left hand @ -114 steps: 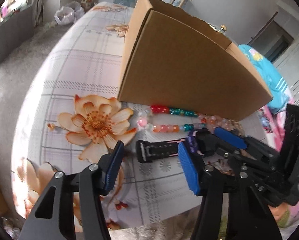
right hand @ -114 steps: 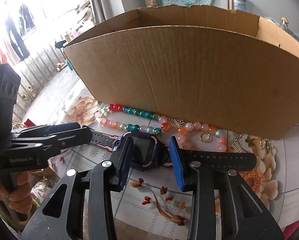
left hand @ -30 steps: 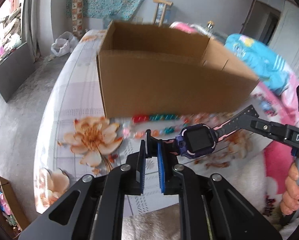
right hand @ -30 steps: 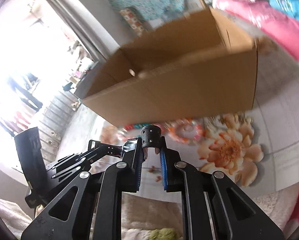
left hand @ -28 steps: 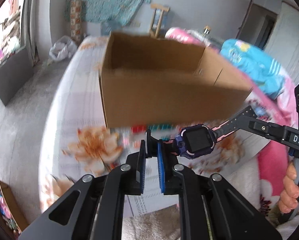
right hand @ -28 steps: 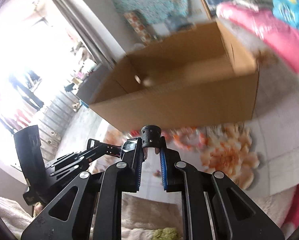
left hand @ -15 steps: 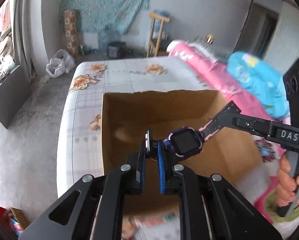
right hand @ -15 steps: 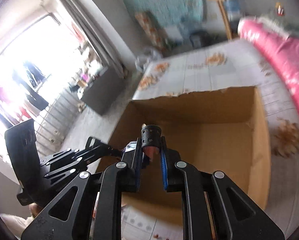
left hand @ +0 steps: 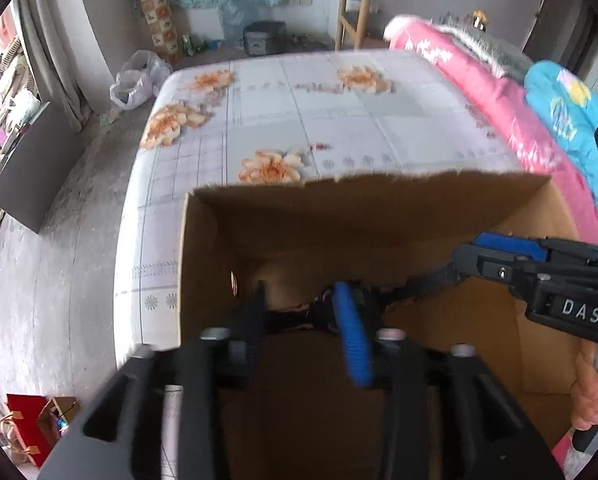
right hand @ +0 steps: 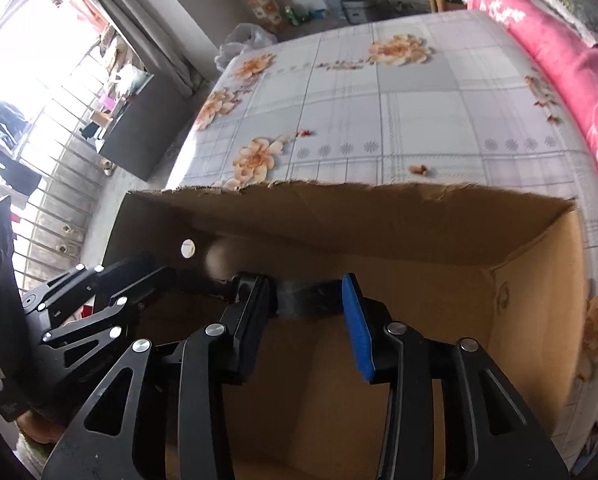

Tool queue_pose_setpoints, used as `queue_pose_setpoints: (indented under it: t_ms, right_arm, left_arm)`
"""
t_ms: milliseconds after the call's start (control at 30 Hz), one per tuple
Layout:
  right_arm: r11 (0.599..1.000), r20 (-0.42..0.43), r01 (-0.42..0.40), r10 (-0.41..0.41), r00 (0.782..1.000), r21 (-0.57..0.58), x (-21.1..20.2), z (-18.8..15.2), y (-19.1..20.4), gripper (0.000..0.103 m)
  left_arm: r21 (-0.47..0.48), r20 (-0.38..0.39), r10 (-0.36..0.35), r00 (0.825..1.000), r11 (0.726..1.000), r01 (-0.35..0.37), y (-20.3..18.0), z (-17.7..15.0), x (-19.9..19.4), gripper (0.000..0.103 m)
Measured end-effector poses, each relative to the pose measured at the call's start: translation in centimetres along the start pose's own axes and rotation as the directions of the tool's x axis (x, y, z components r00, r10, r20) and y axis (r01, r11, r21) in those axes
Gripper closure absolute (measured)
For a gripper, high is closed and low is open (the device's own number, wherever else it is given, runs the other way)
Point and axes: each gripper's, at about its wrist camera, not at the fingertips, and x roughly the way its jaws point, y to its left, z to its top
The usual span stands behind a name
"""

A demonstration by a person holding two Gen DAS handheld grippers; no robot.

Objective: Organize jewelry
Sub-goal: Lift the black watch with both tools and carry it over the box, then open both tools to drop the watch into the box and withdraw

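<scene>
Watch point(left hand: 331, 312): dark strap, blurred, stretched level inside the box. Cardboard box point(left hand: 379, 208): open-topped, brown, on the bed.

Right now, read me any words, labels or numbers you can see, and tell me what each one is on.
"DAS": white letters on the body of the right gripper, seen from the left wrist; the word may run on past the edge.
Small marking on a link of the left gripper, seen from the right wrist: too small to read.
Box: no print visible.
</scene>
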Motion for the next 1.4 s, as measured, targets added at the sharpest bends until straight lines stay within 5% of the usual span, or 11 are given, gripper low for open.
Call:
queue_pose_setpoints:
  t_ms: [333,633,800,967,1133,1400]
  right_arm:
    - [0.999,0.205,-0.030,0.037,0.978,-0.038,-7.3,-2.8,-0.8,0.064]
    - [0.969,0.321,-0.235,0.246,0.915,-0.072,-13.3,-14.3,-1.4,0.062]
    - [0.970,0.240,-0.237,0.242,0.940,-0.049,-10.6,-20.1,-1.1,0.062]
    - [0.984,0.145,-0.177,0.179,0.973,-0.022,-6.0,-21.9,0.1,0.066]
    - [0.989,0.117,-0.146,0.148,0.982,-0.021,-3.7,-21.2,1.7,0.068]
    - [0.995,0.119,-0.095,0.098,0.988,-0.031,-3.2,-21.4,2.8,0.067]
  left_arm:
    - [-0.057,0.187,0.002,0.982,0.998,0.009,2.2,-3.0,-6.9,0.026]
    - [-0.204,0.254,-0.009,0.967,0.977,0.063,5.4,-11.8,-10.9,0.018]
    - [-0.222,0.275,-0.025,0.961,0.971,0.089,5.6,-17.1,-11.5,0.015]
    - [-0.196,0.186,0.020,0.982,0.980,0.017,4.1,-21.0,-8.6,0.010]
    - [-0.172,0.121,0.055,0.991,0.984,-0.033,2.0,-21.4,-4.5,0.010]
    - [-0.034,0.081,0.179,0.981,0.984,-0.176,-1.1,-20.6,0.0,0.010]
